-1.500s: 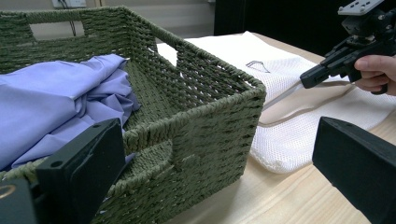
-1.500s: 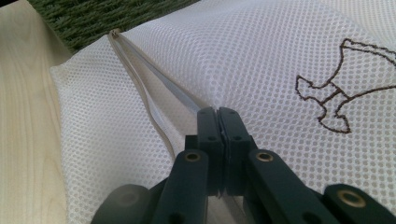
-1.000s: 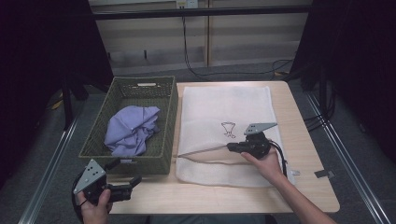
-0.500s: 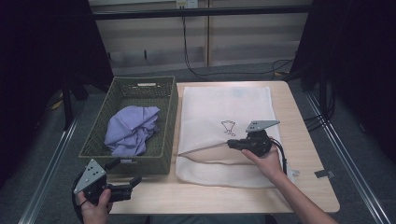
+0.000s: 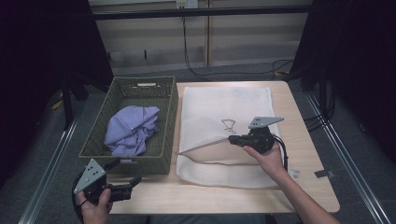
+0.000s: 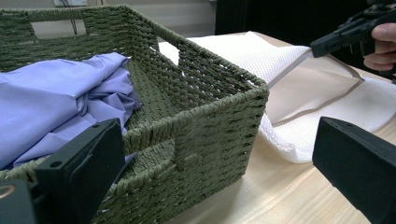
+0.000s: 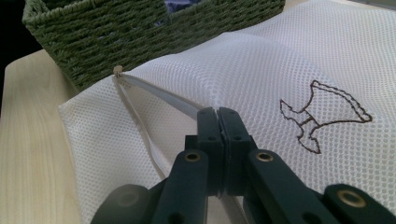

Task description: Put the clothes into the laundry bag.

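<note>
A white mesh laundry bag (image 5: 224, 105) lies flat on the right half of the table. My right gripper (image 5: 232, 139) is shut on the bag's upper opening edge (image 7: 154, 98) and holds it lifted, so the mouth gapes toward the basket. The jaws (image 7: 218, 114) are pressed together on the zipper tape. A crumpled purple shirt (image 5: 130, 128) lies in the green woven basket (image 5: 168, 121) to the left of the bag. My left gripper (image 5: 133, 182) is open with nothing in it, at the table's front left, just before the basket's near wall (image 6: 205, 121).
A small embroidered outline mark (image 7: 322, 114) sits on the bag's top. The bag's lower layer (image 6: 299, 135) rests on the wood beside the basket corner. Bare table (image 5: 187, 196) runs along the front edge. Cables (image 5: 280, 70) lie on the floor behind the table.
My right gripper has risen very slightly with the bag's edge in it. The left gripper has stayed put.
</note>
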A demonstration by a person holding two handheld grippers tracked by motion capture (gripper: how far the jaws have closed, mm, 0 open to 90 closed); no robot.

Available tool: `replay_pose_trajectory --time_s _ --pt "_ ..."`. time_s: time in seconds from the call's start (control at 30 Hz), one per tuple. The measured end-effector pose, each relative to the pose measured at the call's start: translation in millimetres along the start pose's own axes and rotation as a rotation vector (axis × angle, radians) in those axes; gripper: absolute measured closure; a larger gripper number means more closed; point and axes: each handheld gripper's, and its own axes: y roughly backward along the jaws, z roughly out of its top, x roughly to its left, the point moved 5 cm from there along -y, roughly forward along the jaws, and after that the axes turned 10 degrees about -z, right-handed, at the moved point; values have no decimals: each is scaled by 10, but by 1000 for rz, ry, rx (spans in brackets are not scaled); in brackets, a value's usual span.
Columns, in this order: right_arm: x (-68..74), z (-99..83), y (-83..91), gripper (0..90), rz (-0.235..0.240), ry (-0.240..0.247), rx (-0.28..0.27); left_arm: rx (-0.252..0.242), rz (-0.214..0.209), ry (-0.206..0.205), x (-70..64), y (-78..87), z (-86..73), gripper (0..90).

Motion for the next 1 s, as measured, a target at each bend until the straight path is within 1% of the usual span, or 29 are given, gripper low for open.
replay_pose_trajectory --time_s 0.23,0.27,0.5,0.6,0.67,0.73,0.8,0.93,0.97,1.0 --pt "-26 59 34 891 -9 -5 -19 1 5 -4 0 -3 3 25" --pt "-26 66 41 891 -12 -13 -23 -2 5 -5 -2 -2 8 25" --pt "-37 109 77 891 -20 -26 -39 -3 1 -6 -2 3 7 24" --pt "-43 139 85 891 -22 -29 -48 -2 6 -3 1 -3 6 24" --pt "-38 154 81 891 -26 -23 -44 -4 -2 1 3 2 4 24" --pt "-33 169 82 891 -27 -16 -44 -2 -1 1 7 3 0 24" --pt "-34 187 84 891 -27 -23 -52 -4 0 4 9 4 3 24" --pt "-43 212 88 891 -26 -27 -63 -1 -5 -3 3 -3 3 25" --pt "-44 222 92 891 -25 -31 -68 3 -1 -5 -2 -4 2 25" --pt "-48 238 98 891 -24 -34 -78 5 -5 -9 -8 -8 5 25"
